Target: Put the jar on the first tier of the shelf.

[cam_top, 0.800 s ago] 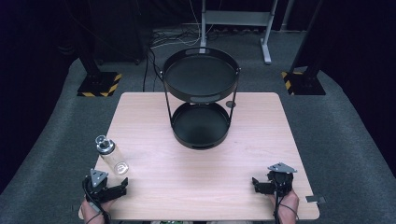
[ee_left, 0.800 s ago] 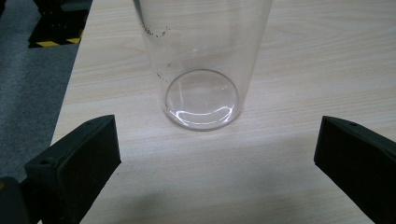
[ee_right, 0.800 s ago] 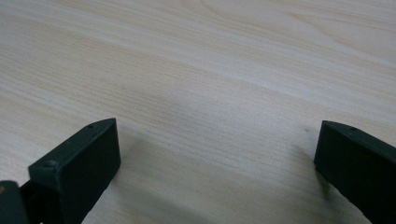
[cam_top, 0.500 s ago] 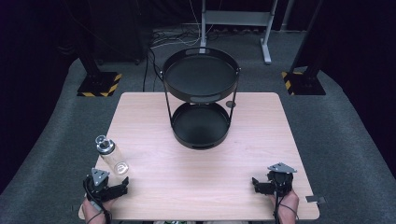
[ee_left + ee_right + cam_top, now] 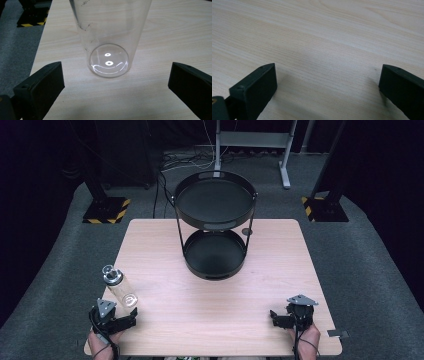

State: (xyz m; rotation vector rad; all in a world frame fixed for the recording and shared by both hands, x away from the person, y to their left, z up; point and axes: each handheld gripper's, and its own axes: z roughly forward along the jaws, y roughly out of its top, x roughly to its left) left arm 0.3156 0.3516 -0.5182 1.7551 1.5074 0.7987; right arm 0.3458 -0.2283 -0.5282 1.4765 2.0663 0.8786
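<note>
Lying on its side near the table's [image 5: 280, 270] front left corner, a clear bottle [image 5: 120, 287] points its base at the left gripper [image 5: 131, 314], whose jaws are spread wide just short of it. The right gripper [image 5: 274, 317], jaws likewise apart, rests at the front right, well apart from a black two-tier tray stand [image 5: 215, 215] farther back.

The table [image 5: 165, 250] is pale wood with a fine straight grain, and on its far middle stands a two-tier tray stand [image 5: 215, 227] that is all black. Near the left edge a clear glass bottle [image 5: 120, 287] bears small dark printed marks on its wall. Both grippers have black jaws and grey top plates, and on the dark grey floor [image 5: 50, 270] sit black bases with yellow-and-black stripes [image 5: 106, 211].
</note>
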